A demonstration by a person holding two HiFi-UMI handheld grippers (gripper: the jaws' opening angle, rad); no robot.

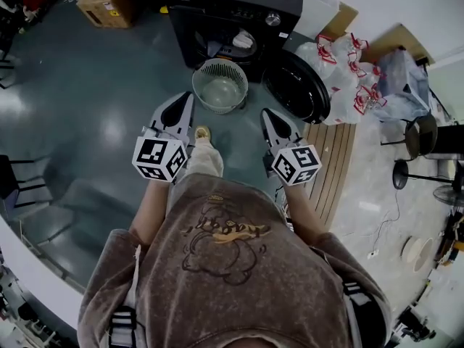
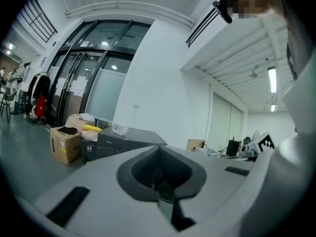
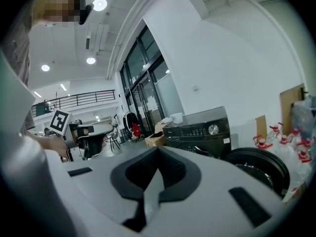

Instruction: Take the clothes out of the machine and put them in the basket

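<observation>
The black washing machine [image 1: 232, 9] stands ahead with its round door [image 1: 299, 85] swung open to the right. A white garment [image 1: 243, 40] and a bluish one [image 1: 214, 48] show in the drum. A pale round basket [image 1: 201, 75] sits on the floor in front of the drum, with nothing visible in it. My left gripper [image 1: 187, 98] is shut and empty, short of the basket on its left. My right gripper [image 1: 267, 114] is also shut and empty, near the door. In the left gripper view the jaws [image 2: 159, 152] meet; the right gripper view shows the same [image 3: 158, 153], with the machine [image 3: 200, 130] beyond.
A cardboard box [image 1: 109, 2] stands left of the machine. White bags with red print [image 1: 348, 64] are piled to the right, beside a wooden platform [image 1: 337, 158] and a stool [image 1: 420, 140]. The person's foot [image 1: 203, 133] is just behind the basket.
</observation>
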